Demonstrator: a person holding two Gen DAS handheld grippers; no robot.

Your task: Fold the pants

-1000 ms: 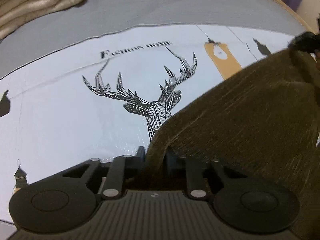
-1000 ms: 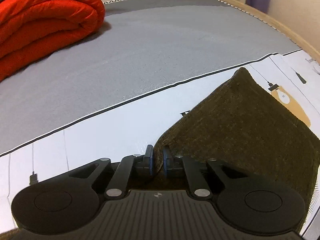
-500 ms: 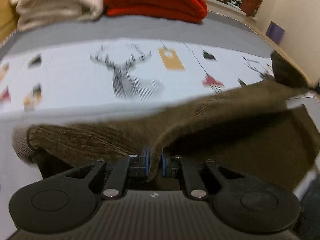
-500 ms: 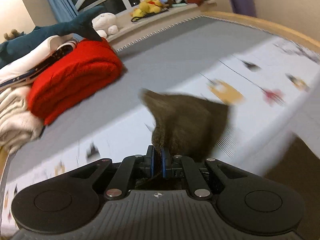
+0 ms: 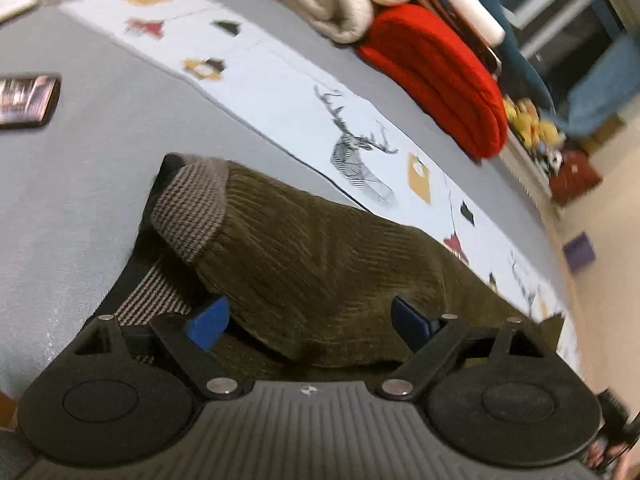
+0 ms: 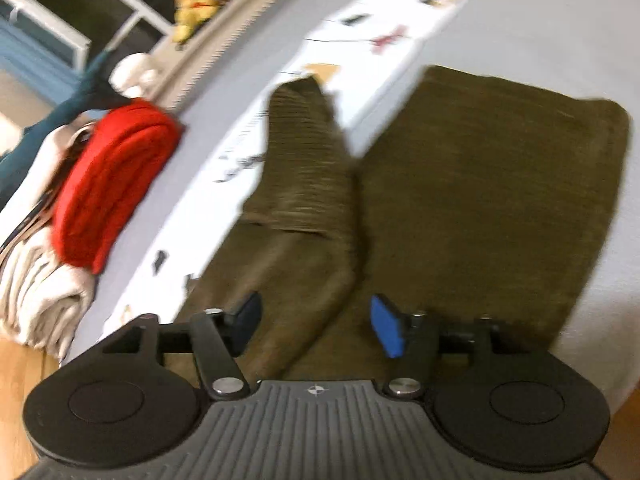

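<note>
Left gripper (image 5: 308, 320) spread wide over brown pants (image 5: 320, 272) on grey bed (image 5: 80, 208), checked waistband lining (image 5: 188, 208) flipped out; right gripper (image 6: 316, 324) likewise parted above bunched leg. Best smoothed flat before next fold.

The left gripper (image 5: 308, 320) sits at the lower centre of its frame, jaws spread wide, blue pads (image 5: 210, 322) apart. The right gripper (image 6: 316, 326) sits likewise low in its frame, jaws wide, one blue pad (image 6: 387, 330) facing inward.
</note>
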